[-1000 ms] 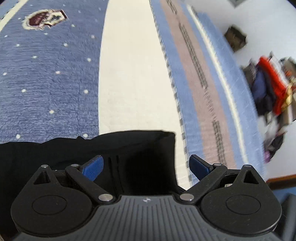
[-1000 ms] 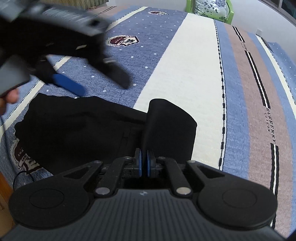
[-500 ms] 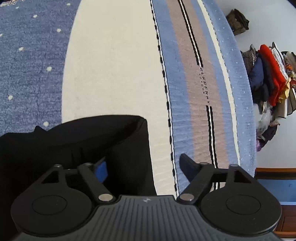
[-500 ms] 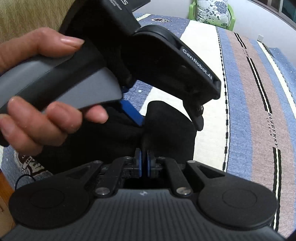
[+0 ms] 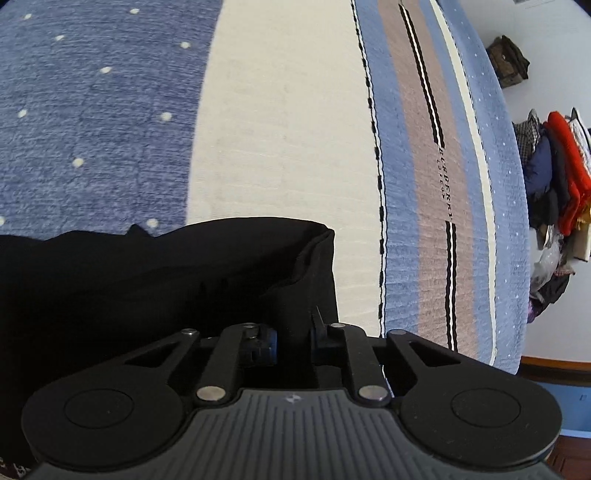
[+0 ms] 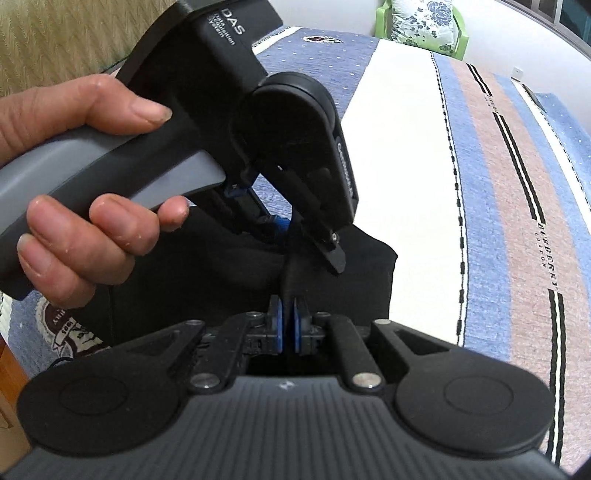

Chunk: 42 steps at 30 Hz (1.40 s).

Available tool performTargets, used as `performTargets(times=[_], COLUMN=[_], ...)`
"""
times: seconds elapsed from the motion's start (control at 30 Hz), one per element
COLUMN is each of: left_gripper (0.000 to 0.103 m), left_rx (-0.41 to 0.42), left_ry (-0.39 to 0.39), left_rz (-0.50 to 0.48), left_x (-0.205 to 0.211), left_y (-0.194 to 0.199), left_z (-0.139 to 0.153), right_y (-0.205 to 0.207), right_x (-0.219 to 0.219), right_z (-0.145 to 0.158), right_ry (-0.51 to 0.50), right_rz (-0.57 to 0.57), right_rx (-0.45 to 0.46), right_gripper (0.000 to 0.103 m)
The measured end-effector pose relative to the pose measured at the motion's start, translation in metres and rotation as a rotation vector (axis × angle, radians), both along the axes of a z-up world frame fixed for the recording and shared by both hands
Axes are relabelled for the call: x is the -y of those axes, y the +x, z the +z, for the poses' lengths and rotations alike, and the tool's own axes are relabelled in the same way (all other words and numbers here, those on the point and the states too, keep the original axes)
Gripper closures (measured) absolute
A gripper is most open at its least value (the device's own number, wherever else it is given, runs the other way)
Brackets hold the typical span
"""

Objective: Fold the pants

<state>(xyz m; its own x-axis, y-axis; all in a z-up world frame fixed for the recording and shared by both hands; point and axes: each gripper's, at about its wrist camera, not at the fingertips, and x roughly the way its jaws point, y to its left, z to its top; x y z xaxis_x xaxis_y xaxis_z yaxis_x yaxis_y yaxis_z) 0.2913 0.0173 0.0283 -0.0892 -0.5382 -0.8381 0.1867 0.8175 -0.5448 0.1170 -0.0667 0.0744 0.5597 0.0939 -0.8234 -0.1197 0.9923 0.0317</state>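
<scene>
Black pants [image 5: 159, 280] lie folded on a striped bedspread [image 5: 280, 122]. In the left wrist view my left gripper [image 5: 294, 341] is shut on the pants' raised fold edge near their right side. In the right wrist view my right gripper [image 6: 287, 325] is shut on the same black fold of the pants [image 6: 354, 280], which rises between its blue pads [image 6: 277, 328]. The left gripper [image 6: 306, 240], held by a hand [image 6: 74, 192], pinches that fold just beyond the right one.
The bedspread [image 6: 424, 155] has cream, blue and brown stripes. A pile of clothes [image 5: 557, 177] stands off the bed's right edge. A green chair with a floral cushion [image 6: 424, 27] is at the far end. The bed's wooden edge [image 6: 11, 384] is at lower left.
My left gripper came down onto the raised fold beside the right gripper and closed from wide open onto the cloth. The right gripper stayed shut on the pants.
</scene>
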Motion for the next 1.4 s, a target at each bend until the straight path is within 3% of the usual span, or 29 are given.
performTargets(times=[0.4, 0.63, 0.93, 1.4], left_gripper=[0.090, 0.090, 0.090, 0.090], left_rx=[0.056, 0.103, 0.117, 0.138], left_ry=[0.003, 0.085, 0.183, 0.280], left_rz=[0.055, 0.055, 0.087, 0.144], left_x=[-0.074, -0.133, -0.210, -0.279], left_y=[0.006, 0.017, 0.028, 0.039], left_z=[0.036, 0.050, 0.039, 0.009], right_y=[0.008, 0.026, 0.058, 0.082], right_x=[-0.042, -0.081, -0.147, -0.230], right_z=[0.023, 0.032, 0.016, -0.018], right_ry=[0.087, 0.206, 0.366, 0.393], right_rz=[0.064, 0.127, 0.165, 0.238], right_rx=[0.036, 0.052, 0.003, -0.014], right_gripper=[0.095, 0.095, 0.095, 0.095])
